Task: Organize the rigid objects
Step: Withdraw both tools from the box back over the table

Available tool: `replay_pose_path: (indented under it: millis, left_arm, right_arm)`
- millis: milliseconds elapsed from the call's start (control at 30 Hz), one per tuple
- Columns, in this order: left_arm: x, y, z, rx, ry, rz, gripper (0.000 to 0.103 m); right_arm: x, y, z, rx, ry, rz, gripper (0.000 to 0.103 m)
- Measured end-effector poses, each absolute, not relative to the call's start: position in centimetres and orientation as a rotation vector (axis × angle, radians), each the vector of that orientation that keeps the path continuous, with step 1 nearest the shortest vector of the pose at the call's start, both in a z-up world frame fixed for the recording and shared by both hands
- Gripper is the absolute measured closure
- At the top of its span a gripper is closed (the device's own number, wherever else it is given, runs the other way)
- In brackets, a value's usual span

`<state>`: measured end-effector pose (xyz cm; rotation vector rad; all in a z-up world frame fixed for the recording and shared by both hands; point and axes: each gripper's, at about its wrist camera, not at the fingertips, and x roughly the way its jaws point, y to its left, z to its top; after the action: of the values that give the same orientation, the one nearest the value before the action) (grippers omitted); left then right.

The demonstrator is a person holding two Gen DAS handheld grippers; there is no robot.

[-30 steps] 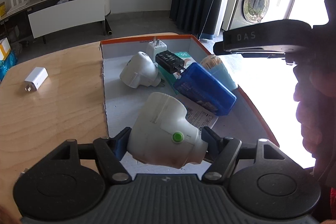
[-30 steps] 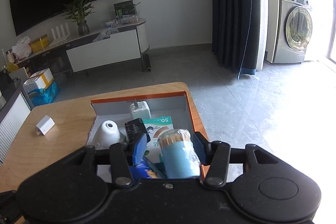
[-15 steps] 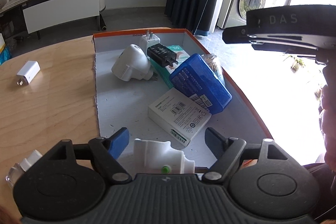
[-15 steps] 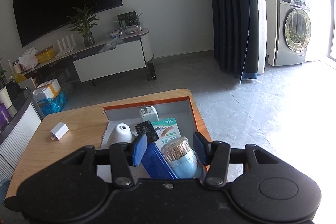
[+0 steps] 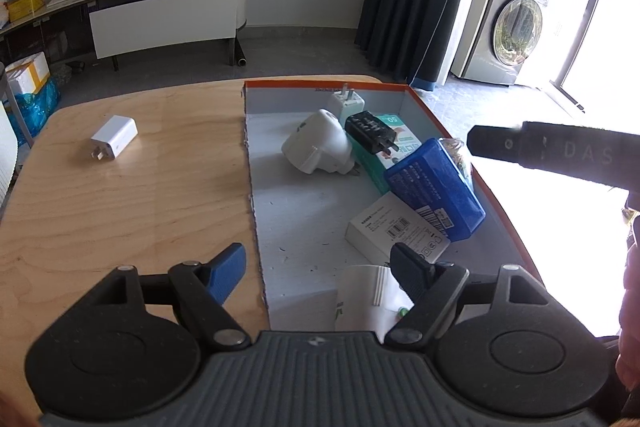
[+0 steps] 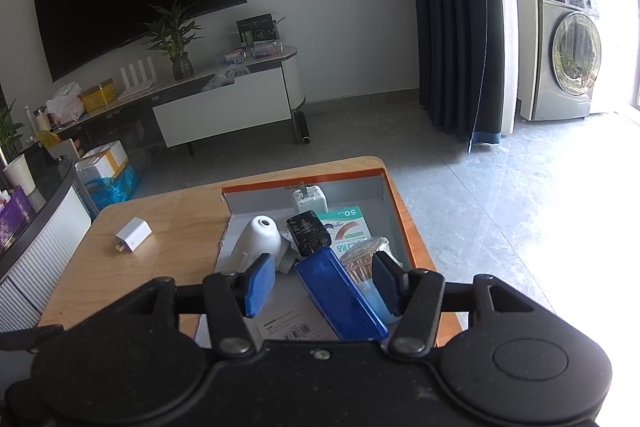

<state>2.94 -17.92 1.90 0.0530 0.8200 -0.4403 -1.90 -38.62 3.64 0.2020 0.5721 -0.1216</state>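
Observation:
An orange-rimmed grey box (image 5: 320, 85) sits on the wooden table (image 5: 120, 207). It holds a white plug adapter (image 5: 316, 147), a black charger (image 5: 370, 133), a blue case (image 5: 434, 187), a white carton (image 5: 396, 231) and a white adapter with a green button (image 5: 368, 299). My left gripper (image 5: 316, 269) stands open above the box's near end, with that adapter by its right finger. My right gripper (image 6: 324, 283) hovers over the box (image 6: 404, 227), its jaws opening. The toothpick jar (image 6: 360, 259) and the blue case (image 6: 340, 299) lie below, between its fingers, untouched by the pads.
A small white charger (image 5: 114, 143) lies alone on the table's left side. The right gripper's dark body (image 5: 552, 151) reaches in from the right over the box edge. A TV bench, curtains and a washing machine stand beyond the table.
My left gripper let go of the green-button adapter, which now lies in the box, then drew back and left. My right gripper released the toothpick jar into the box and pulled back.

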Motion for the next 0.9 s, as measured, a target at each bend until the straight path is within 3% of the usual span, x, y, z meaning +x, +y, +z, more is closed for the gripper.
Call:
replay_pose_path:
  millis: [900]
  left_arm:
    - [4.3,-7.9,1.9,-0.019,0.822,-0.246,0.022]
  right_arm:
    - [-0.5,-29.5,1.0,0.127,0.672,0.079,0.034]
